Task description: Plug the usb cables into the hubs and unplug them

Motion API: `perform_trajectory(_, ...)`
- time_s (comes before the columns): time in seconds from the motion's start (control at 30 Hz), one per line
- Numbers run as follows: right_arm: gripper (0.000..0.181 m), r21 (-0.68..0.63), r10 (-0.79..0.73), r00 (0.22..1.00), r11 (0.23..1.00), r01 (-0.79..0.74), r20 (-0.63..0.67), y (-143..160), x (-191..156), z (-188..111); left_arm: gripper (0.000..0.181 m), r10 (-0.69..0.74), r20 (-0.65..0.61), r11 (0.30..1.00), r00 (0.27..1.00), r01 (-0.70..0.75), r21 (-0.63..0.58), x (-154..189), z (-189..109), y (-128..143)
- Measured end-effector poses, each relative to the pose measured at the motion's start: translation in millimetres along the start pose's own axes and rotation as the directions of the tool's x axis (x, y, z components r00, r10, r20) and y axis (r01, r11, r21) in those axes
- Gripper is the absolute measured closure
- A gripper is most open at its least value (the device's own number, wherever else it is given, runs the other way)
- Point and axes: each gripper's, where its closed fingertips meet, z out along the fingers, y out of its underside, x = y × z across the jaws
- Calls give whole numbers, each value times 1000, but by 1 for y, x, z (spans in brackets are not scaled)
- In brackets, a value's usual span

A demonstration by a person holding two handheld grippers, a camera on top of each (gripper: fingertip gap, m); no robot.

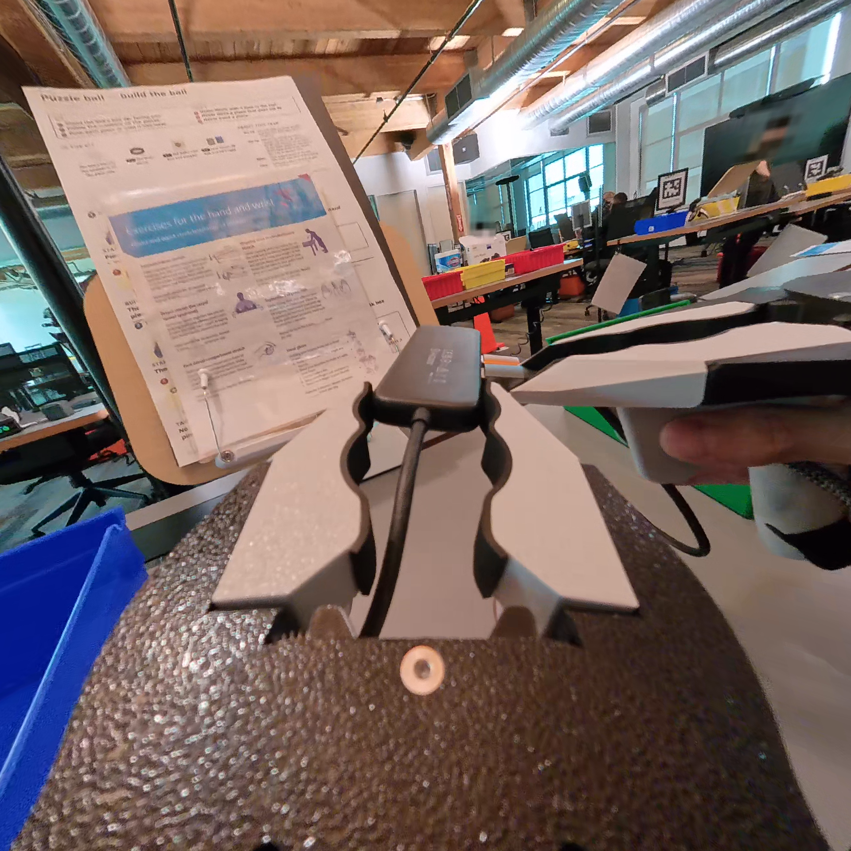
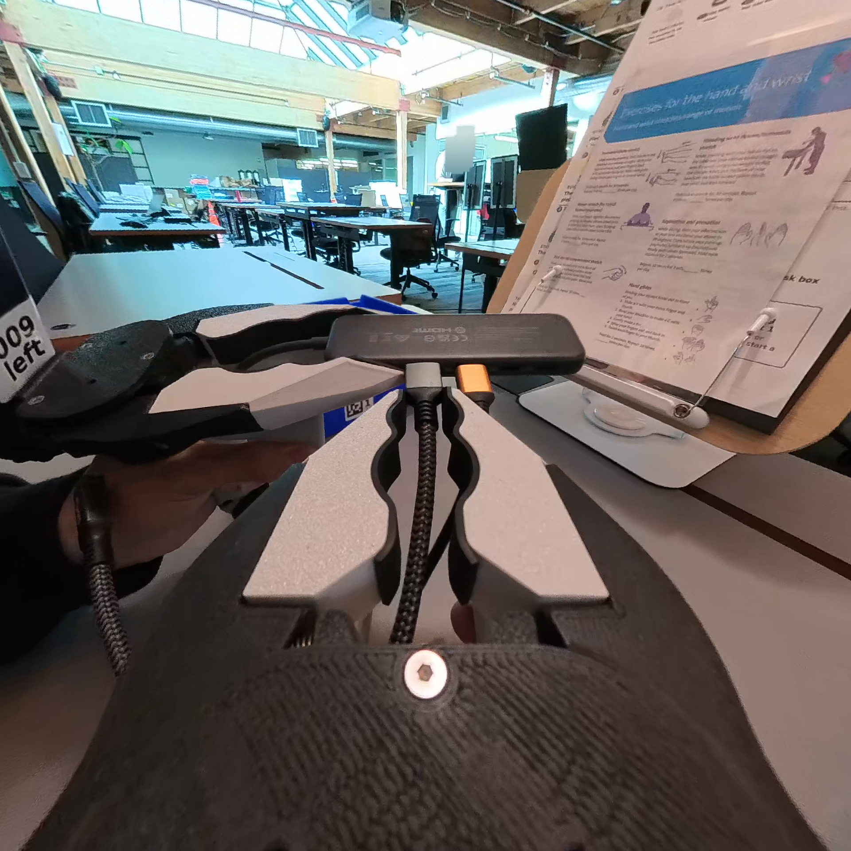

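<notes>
A dark grey USB hub [image 1: 433, 368] is held off the table at one end between the tips of my left gripper [image 1: 426, 403]. Its own black cable [image 1: 400, 506] runs back between the fingers. In the right wrist view the hub [image 2: 456, 340] lies crosswise, with a silver plug [image 2: 423, 375] and an orange plug [image 2: 474, 377] seated side by side in its near edge. My right gripper [image 2: 423, 405] is shut on the black braided cable [image 2: 421, 506] just behind the silver plug. The left gripper [image 2: 364, 345] comes in from the left. The right gripper [image 1: 518, 377] comes in from the right.
A tan document stand with printed sheets [image 1: 221, 276] stands just behind the hub, and it also shows in the right wrist view [image 2: 690, 207]. A blue bin [image 1: 55, 621] sits at the left. A green mat [image 1: 594, 419] lies on the white table [image 2: 737, 598].
</notes>
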Motion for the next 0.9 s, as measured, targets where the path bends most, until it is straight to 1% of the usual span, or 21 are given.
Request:
perform_trajectory(0.13,167,29,-10,998,999,12,-54,-3,-1,-4,136,10,1,1000,1000,-10,10,3,-1,-4)
perform_trajectory(0.27,167,53,21,994,998,-15,-104,0,1,-16,136,-2,-59,1000,998,2,-6,16,1,-2)
perform_trajectory(0.33,167,39,20,993,999,-15,-117,4,2,-21,136,11,-72,1000,997,-12,-13,21,1,-1)
perform_trajectory(0.47,167,20,-2,990,1000,5,-139,2,0,-30,136,-1,-115,1000,993,0,-6,29,-1,-5)
perform_trajectory(0.5,167,18,6,990,1000,-3,-141,2,-1,-32,136,0,-87,1000,996,0,-6,25,-1,-5)
perform_trajectory(0.53,168,-9,-1,987,1000,-1,-158,7,1,-37,136,-24,82,1000,996,24,-7,-8,-2,-4)
perform_trajectory(0.57,167,-52,-34,974,998,23,-223,16,12,-49,136,-84,146,996,986,84,7,-40,-6,-3)
perform_trajectory(0.6,167,-52,-17,962,999,3,-272,20,21,-63,137,-226,144,974,963,227,15,-65,-11,-1)
perform_trajectory(0.63,168,-2,58,961,998,-60,-272,18,22,-77,136,-276,113,961,955,273,39,-74,-15,-2)
perform_trajectory(0.67,167,21,95,964,995,-93,-248,15,18,-88,136,-239,98,970,966,235,58,-72,-18,-4)
perform_trajectory(0.7,167,-4,77,971,997,-80,-228,15,14,-96,136,-180,99,983,979,177,38,-64,-19,-1)
perform_trajectory(0.73,167,-19,24,972,999,-29,-234,9,13,-105,136,-137,91,991,986,135,25,-56,-18,1)
perform_trajectory(0.8,167,-15,-93,962,996,92,-255,-19,18,-124,137,-86,96,996,992,82,41,-47,-15,-1)
perform_trajectory(0.83,167,-34,-144,952,990,140,-269,-33,26,-133,137,-61,101,998,993,57,41,-44,-14,-1)
perform_trajectory(0.87,167,-58,-205,924,979,197,-322,-50,41,-144,137,-36,104,998,994,32,47,-43,-14,0)
perform_trajectory(0.9,167,-86,-270,878,963,257,-396,-68,61,-157,137,-16,105,999,994,11,54,-41,-15,0)
